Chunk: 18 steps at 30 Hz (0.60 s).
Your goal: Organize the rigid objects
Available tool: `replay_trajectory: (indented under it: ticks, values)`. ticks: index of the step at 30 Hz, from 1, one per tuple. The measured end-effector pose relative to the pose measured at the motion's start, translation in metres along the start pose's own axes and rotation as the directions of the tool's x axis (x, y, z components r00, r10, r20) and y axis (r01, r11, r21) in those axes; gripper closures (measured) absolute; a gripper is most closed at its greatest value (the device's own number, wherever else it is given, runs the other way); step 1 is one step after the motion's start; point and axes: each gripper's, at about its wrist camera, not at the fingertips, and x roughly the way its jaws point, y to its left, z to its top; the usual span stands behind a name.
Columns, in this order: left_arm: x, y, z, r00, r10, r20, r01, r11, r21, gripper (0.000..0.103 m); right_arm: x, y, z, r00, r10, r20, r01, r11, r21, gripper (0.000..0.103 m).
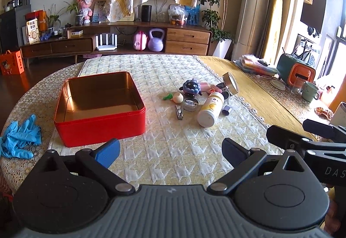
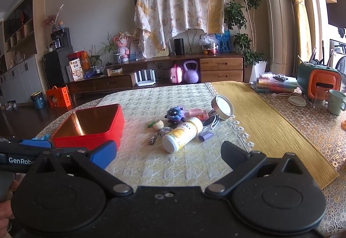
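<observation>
White bottle [image 1: 210, 108] flat, base nearward

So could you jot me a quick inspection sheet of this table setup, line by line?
Surface: table under a quilted cloth, yellow runner alongside.
Job's things: open red tin, nothing inside; white bottle lying down, nail clipper, small round tin, blue toy figure, all loose beside it.
Clutter: blue gloves, green mug.
Grippers: left gripper and right gripper both open, holding nothing.
Cables: nothing seen on the table.
Surroundings: wooden sideboard, purple kettlebell, potted plant.
</observation>
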Motion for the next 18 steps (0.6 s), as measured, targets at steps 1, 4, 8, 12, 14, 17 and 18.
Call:
replay_trajectory:
  ticks: [1,4,8,12,14,17,18]
  values:
    - [0.003,0.0,0.001,1.0,-0.002,-0.003,0.002,1.0,0.005,0.002,0.002,-0.002,0.001,1.0,-0.003,-0.001,0.003,1.0,0.0,0.0]
    - [0.014,0.001,0.007,1.0,-0.013,-0.01,0.014,1.0,0.013,0.002,0.015,-0.017,0.007,1.0,-0.002,-0.02,0.002,1.0,0.001,0.0]
    - [0.033,-0.002,0.018,1.0,-0.022,-0.007,0.022,0.999,0.03,0.002,0.037,-0.037,0.013,0.999,-0.009,-0.04,0.008,1.0,-0.021,0.0]
    - [0.057,-0.007,0.026,0.999,-0.03,-0.02,0.031,0.999,0.028,0.002,0.064,-0.061,0.022,0.997,0.002,-0.081,-0.002,1.0,-0.003,0.001]
    - [0.07,-0.01,0.028,0.999,-0.029,-0.031,0.03,0.999,0.032,0.002,0.078,-0.07,0.024,0.995,-0.003,-0.097,0.002,1.0,-0.017,0.002]
    - [0.087,-0.016,0.03,0.997,-0.05,-0.053,0.052,0.998,0.032,0.002,0.099,-0.082,0.026,0.993,-0.007,-0.12,0.003,0.999,-0.033,0.003]
    - [0.093,-0.018,0.031,0.997,-0.059,-0.055,0.061,0.998,0.03,0.002,0.106,-0.085,0.026,0.991,-0.009,-0.132,0.004,0.999,-0.038,0.003]
